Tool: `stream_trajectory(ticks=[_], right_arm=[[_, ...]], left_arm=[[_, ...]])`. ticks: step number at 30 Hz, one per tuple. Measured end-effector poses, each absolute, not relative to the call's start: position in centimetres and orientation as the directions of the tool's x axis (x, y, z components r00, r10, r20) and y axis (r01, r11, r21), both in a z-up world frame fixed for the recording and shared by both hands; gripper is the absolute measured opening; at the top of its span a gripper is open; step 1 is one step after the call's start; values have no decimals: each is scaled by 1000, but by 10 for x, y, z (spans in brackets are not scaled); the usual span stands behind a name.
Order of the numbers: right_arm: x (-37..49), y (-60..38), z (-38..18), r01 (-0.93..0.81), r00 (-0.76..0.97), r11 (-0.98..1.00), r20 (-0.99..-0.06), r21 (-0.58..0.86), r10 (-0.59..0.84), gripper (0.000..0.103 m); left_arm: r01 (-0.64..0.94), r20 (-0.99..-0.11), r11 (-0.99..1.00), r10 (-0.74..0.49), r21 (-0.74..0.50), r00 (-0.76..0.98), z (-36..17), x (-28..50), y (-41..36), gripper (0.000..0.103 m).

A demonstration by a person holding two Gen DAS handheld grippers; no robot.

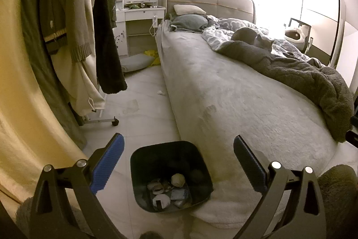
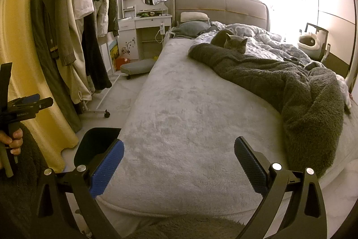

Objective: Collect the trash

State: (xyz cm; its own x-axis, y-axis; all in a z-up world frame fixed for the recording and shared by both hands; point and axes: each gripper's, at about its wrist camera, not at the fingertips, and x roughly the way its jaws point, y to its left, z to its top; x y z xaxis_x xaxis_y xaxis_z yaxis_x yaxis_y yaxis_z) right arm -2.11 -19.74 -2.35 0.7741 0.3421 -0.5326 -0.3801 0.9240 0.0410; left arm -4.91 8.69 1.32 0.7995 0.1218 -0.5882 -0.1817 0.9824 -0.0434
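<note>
The left tool (image 1: 178, 157) is held wide open and empty above a black bin (image 1: 171, 174) on the floor beside the bed (image 1: 223, 93); scraps of trash (image 1: 167, 190) lie inside it. The right tool (image 2: 179, 158), likewise spread and empty, is poised over the bed.

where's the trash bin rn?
The black trash bin stands on the floor against the bed's near left corner, bottom centre in the left wrist view, between the open left gripper's fingers.
</note>
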Motion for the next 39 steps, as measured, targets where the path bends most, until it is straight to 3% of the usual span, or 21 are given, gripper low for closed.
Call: stream_trajectory(ticks=[39], right_arm=[[-20,-197,-23,-381,773,924,-535,40,342,100]], left_arm=[[-188,-597,981,123,-48,793,6,-58,80,100]])
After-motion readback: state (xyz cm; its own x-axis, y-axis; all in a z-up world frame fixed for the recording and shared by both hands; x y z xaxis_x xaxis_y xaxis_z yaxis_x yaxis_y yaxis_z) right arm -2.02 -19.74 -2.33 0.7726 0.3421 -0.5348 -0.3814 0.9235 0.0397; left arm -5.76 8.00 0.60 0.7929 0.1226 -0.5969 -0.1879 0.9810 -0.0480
